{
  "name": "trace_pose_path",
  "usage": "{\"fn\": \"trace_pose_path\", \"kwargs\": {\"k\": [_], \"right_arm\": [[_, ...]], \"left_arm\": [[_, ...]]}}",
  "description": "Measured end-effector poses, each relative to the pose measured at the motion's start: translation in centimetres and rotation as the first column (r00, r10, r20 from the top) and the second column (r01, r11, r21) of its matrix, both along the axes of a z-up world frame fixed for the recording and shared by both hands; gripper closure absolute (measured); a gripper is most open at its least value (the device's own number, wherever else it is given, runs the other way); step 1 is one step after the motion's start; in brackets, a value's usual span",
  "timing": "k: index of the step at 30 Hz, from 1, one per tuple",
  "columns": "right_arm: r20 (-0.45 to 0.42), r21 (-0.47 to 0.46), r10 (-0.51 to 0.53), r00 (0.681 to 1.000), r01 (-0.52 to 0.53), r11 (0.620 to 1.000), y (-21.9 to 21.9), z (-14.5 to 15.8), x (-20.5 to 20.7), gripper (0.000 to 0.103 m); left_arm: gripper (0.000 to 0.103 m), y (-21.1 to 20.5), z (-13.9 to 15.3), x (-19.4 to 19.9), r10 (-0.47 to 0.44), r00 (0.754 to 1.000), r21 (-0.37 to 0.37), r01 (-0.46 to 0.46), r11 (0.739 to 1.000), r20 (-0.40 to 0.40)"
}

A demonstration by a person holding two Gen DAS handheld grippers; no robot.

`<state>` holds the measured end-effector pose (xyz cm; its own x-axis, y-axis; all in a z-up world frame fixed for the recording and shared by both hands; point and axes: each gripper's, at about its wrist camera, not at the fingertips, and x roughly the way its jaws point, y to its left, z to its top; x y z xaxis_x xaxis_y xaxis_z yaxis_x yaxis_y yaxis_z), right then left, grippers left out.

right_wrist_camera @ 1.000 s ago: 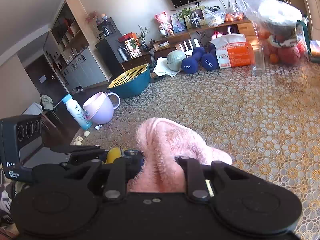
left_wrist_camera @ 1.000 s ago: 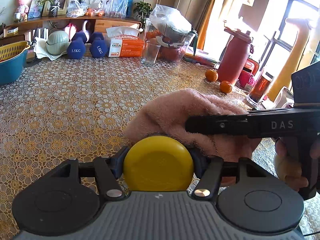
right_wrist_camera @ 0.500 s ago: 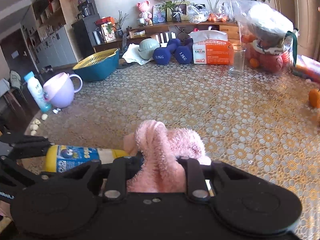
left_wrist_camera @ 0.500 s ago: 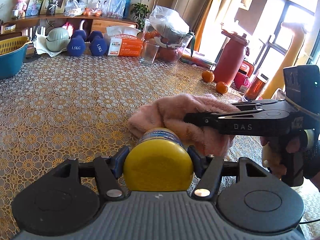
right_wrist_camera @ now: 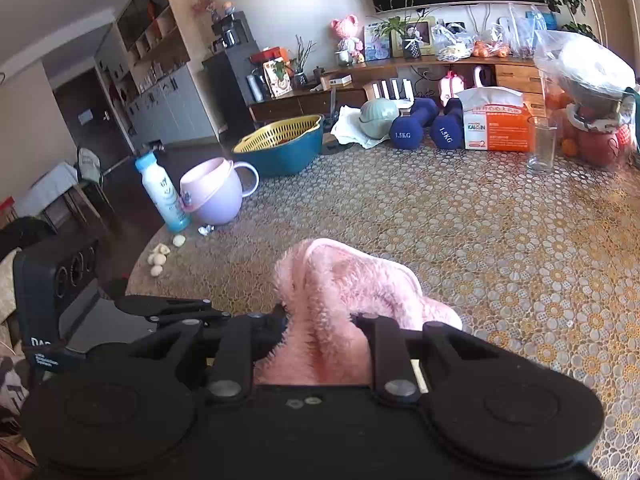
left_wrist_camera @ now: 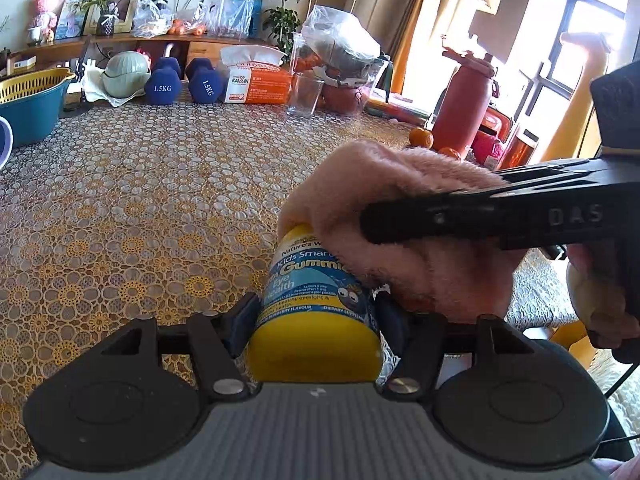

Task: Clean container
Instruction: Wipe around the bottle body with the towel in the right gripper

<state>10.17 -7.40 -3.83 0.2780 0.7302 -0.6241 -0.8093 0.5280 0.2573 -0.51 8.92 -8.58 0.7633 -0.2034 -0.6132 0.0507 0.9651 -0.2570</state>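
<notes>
Clamping the yellow bottle point(left_wrist_camera: 316, 312) between its fingers, the left gripper point(left_wrist_camera: 316, 320) held it above the patterned tablecloth point(left_wrist_camera: 140, 200). Against the bottle's far end, the right gripper point(right_wrist_camera: 320, 344) pinched a pink cloth point(right_wrist_camera: 344, 292). Beyond the bottle stood a glass point(left_wrist_camera: 305, 94), then two blue dumbbells point(left_wrist_camera: 182, 82).

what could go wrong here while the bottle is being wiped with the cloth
The left gripper clamps only the yellow bottle near its base, so sideways rubbing by the pink cloth could twist it loose. The cloth bunches loosely in the right gripper and may slip out.
</notes>
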Motion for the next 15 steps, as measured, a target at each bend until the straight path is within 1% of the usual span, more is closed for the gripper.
{"fn": "trace_pose_path", "kwargs": {"k": [2, 5, 7, 9, 11, 13, 15], "right_arm": [[-0.003, -0.027, -0.007, 1.0, 0.007, 1.0, 0.6, -0.8, 0.3, 0.081], [-0.017, -0.022, -0.042, 0.999, 0.041, 0.999, 0.5, -1.2, 1.0, 0.081], [0.004, -0.045, -0.063, 0.998, 0.063, 0.997, 0.5, -1.3, 1.4, 0.08], [-0.003, -0.053, -0.08, 0.997, 0.08, 0.995, 0.5, -1.5, 2.0, 0.08], [0.01, -0.068, -0.092, 0.996, 0.092, 0.993, 0.8, -1.5, 2.2, 0.08], [0.018, -0.076, -0.091, 0.996, 0.093, 0.993, 1.3, -1.4, 2.3, 0.08], [0.046, -0.095, -0.085, 0.995, 0.089, 0.991, 2.0, -1.4, 2.1, 0.08]], "left_arm": [[0.04, -0.1, -0.2, -0.2, 0.0, 1.0, 0.007, 0.0, 1.0, 0.005], [0.04, -0.1, -0.3, -0.4, 0.001, 1.0, 0.005, -0.001, 1.0, 0.016], [0.04, -0.2, -0.3, -0.5, -0.006, 1.0, 0.022, 0.006, 1.0, 0.024], [0.04, -0.3, -0.3, -0.7, -0.009, 0.999, 0.033, 0.008, 0.999, 0.032], [0.04, -0.5, -0.3, -0.9, -0.006, 0.999, 0.048, 0.004, 0.999, 0.039], [0.04, -0.8, -0.2, -1.2, -0.009, 0.999, 0.087, 0.004, 0.996, 0.051], [0.04, -1.3, 0.0, -1.8, -0.02, 0.997, 0.141, 0.009, 0.99, 0.075]]}}
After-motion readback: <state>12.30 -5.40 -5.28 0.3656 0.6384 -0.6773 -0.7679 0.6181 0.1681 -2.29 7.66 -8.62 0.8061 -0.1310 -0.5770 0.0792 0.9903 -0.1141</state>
